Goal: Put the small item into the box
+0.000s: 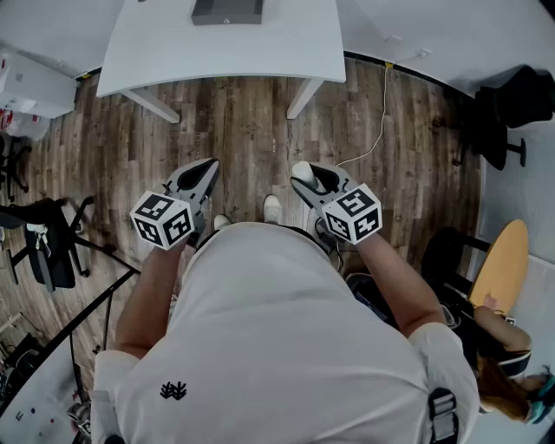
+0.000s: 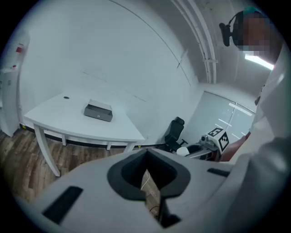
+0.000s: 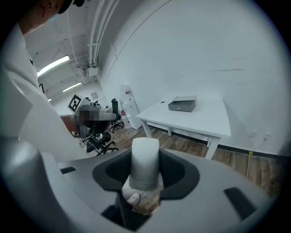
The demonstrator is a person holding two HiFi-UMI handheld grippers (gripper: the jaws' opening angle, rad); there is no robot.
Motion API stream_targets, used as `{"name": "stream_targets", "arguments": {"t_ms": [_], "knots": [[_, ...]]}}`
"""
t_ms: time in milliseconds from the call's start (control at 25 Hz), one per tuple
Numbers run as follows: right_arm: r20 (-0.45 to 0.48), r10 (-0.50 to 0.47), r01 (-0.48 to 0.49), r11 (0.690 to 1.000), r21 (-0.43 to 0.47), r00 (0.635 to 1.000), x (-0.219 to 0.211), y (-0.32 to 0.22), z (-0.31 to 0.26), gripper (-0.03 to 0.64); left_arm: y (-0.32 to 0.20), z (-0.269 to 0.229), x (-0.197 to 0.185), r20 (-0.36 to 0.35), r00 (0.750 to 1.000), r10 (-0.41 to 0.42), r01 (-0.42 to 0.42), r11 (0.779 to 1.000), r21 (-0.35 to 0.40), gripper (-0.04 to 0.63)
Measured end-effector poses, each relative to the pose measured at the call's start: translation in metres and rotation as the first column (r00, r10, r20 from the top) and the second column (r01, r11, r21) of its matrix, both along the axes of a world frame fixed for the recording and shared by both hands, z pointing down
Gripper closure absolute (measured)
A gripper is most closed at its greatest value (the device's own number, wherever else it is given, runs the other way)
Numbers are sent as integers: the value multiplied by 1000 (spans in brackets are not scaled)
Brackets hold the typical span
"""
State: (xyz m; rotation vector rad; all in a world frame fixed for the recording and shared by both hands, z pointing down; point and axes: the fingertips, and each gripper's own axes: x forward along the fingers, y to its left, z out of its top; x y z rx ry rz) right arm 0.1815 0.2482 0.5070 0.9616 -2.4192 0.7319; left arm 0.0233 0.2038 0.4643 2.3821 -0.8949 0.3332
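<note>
A small white cylindrical item (image 3: 145, 160) stands upright between the jaws of my right gripper (image 3: 144, 179), which is shut on it. In the head view the same white item (image 1: 303, 172) shows at the tip of the right gripper (image 1: 307, 179), held over the wooden floor. My left gripper (image 1: 201, 176) is level with it on the left. Its jaws are closed to a thin slit with nothing between them in the left gripper view (image 2: 149, 189). The dark grey box (image 1: 227, 10) lies on the white table (image 1: 156, 43), well ahead of both grippers. The box also shows in both gripper views (image 2: 98, 111) (image 3: 182, 105).
A white cable (image 1: 379, 121) runs across the wooden floor near the table's right leg. Black office chairs (image 1: 507, 108) stand at the right, and a tripod and chair (image 1: 48, 238) at the left. A seated person (image 1: 503, 347) is at the lower right.
</note>
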Motion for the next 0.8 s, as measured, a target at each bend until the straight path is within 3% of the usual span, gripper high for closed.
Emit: {"name": "stream_targets", "arguments": {"t_ms": [200,520,800], "knots": [[6,-22,22,1000,4,1000,12,-6,-1,440,1,6,6,77,997,-2,1,1000,17,589],[36,-47,48,999,-25,998,37,-20,14,442,-8,13,20,126,990,-63,62,998,14,589],[52,-66,69,996,-54,996,21,-47,27,440,-23,23,15,134,990,-38,39,999,-2,589]]}}
